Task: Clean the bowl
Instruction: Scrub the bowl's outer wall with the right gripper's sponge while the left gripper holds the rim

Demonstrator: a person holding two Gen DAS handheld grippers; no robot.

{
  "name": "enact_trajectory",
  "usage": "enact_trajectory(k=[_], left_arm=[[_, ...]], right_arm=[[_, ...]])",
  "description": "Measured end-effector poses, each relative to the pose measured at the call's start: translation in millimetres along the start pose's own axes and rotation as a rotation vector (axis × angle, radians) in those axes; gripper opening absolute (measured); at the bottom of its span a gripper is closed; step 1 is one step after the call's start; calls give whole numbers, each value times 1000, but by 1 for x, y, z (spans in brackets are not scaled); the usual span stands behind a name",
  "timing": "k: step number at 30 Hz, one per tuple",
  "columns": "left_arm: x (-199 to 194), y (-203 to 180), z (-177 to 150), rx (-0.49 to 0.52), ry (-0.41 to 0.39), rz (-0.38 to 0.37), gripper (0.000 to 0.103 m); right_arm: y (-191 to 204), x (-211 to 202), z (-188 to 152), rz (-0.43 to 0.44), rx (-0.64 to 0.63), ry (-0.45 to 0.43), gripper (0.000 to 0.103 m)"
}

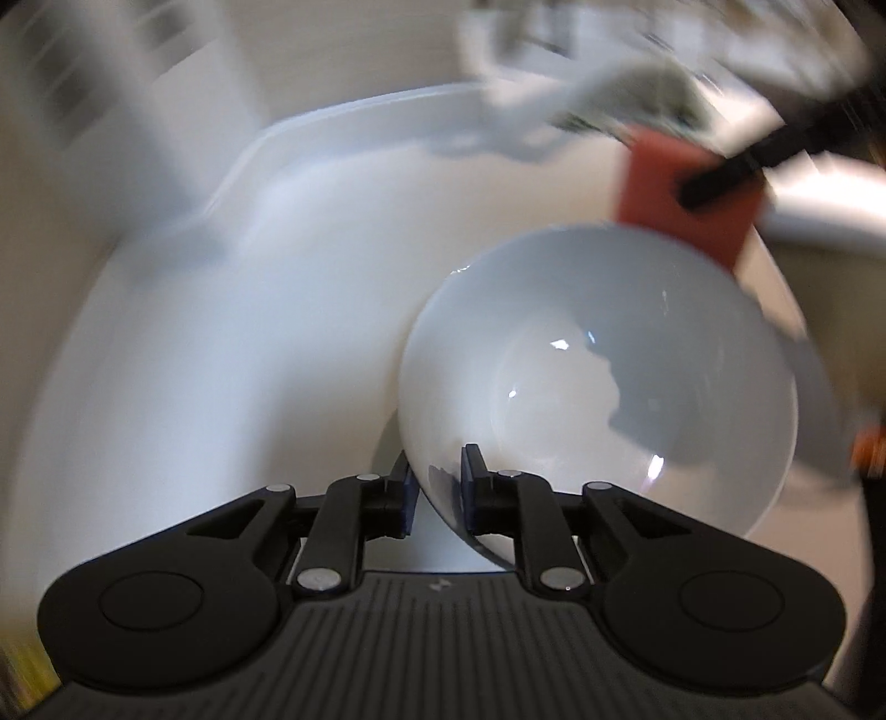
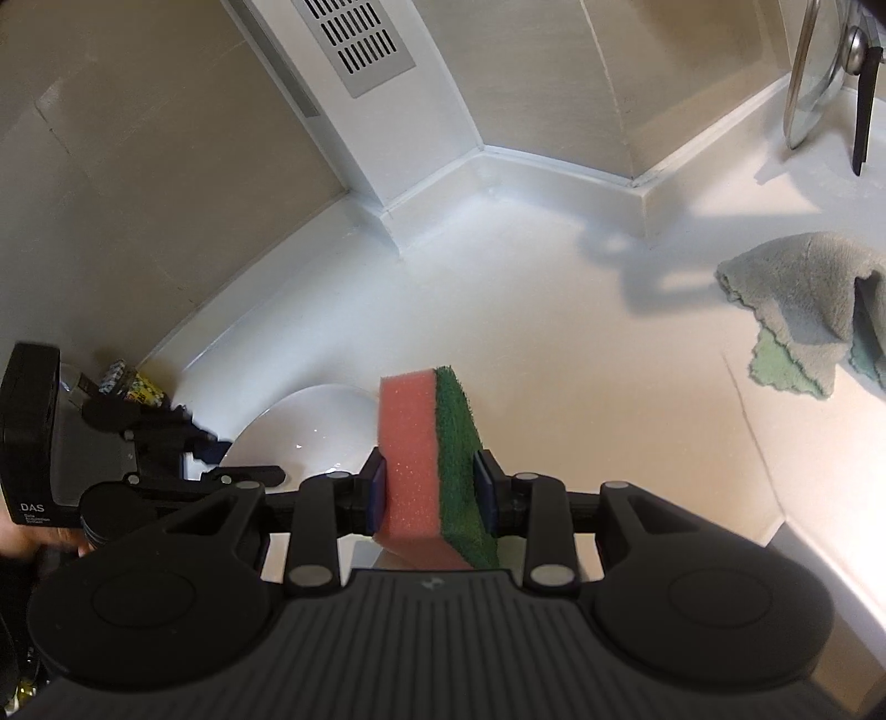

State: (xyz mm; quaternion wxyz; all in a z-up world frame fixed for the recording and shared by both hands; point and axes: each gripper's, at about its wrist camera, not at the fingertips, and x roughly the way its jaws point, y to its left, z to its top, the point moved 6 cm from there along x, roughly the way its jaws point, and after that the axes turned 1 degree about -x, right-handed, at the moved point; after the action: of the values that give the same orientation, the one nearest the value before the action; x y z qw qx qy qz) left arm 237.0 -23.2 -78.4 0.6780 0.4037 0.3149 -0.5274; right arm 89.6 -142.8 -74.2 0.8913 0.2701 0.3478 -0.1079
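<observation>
1. Bowl [image 1: 598, 387]: white and glossy, it fills the lower right of the left wrist view, tilted so that its hollow faces the camera. In the right wrist view it shows at lower left [image 2: 310, 426], partly hidden behind the sponge.
2. Left claw [image 1: 436, 493]: its two pads straddle the bowl's near rim, one outside the wall and one inside. Whether they press on the rim or stand just off it I cannot tell. Holding it by the rim probably serves to tip the inside toward the other hand.
3. Right claw [image 2: 432, 487]: clenched on the sponge [image 2: 426, 471], one pad on the pink foam and one on the green scouring face. The sponge stands on edge, so a narrow side points forward, likely for reaching into the bowl.
4. In the left wrist view the sponge [image 1: 686, 199] hangs at upper right, at the bowl's far rim; contact is unclear through the blur.
5. My reading: scrubbing has yet to reach the hollow, which looks wet and shiny but free of visible dirt.
6. Surface [image 2: 554, 332]: white, smooth, with a raised lip along beige wall panels.
7. A grey-green cloth [image 2: 803, 310] lies crumpled at right, a glass lid [image 2: 814, 77] leans at upper right, and a vent grille [image 2: 354, 39] sits at top.
</observation>
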Motion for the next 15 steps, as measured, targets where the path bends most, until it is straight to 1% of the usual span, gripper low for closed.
enact_trajectory(k=[1, 3, 4, 5, 6, 7, 9, 10, 12, 15], left_arm=[[1, 3, 2, -12, 0, -12, 20], [3, 11, 5, -99, 3, -14, 22], [3, 18, 3, -232, 21, -16, 23], [2, 22, -1, -335, 32, -19, 23], [0, 24, -5, -395, 32, -19, 23], [-7, 25, -12, -474, 15, -12, 23], [-19, 22, -23, -565, -26, -3, 22], [-23, 18, -28, -592, -40, -7, 22], [-25, 14, -32, -595, -60, -5, 22], [-22, 12, -30, -517, -62, -10, 20]], right_arm=[[0, 0, 1, -8, -2, 1, 28], [-1, -1, 1, -14, 6, -5, 28], [-1, -1, 0, -14, 11, -9, 28], [-1, -2, -2, -15, 15, -13, 28], [-1, -2, -2, -15, 18, -17, 28], [-1, -3, -3, -16, 21, -20, 28], [0, -4, -6, -18, 25, -23, 28], [1, -5, -7, -19, 23, -24, 28], [3, -7, -8, -24, 14, -25, 28], [5, -9, -11, -24, 8, -19, 28]])
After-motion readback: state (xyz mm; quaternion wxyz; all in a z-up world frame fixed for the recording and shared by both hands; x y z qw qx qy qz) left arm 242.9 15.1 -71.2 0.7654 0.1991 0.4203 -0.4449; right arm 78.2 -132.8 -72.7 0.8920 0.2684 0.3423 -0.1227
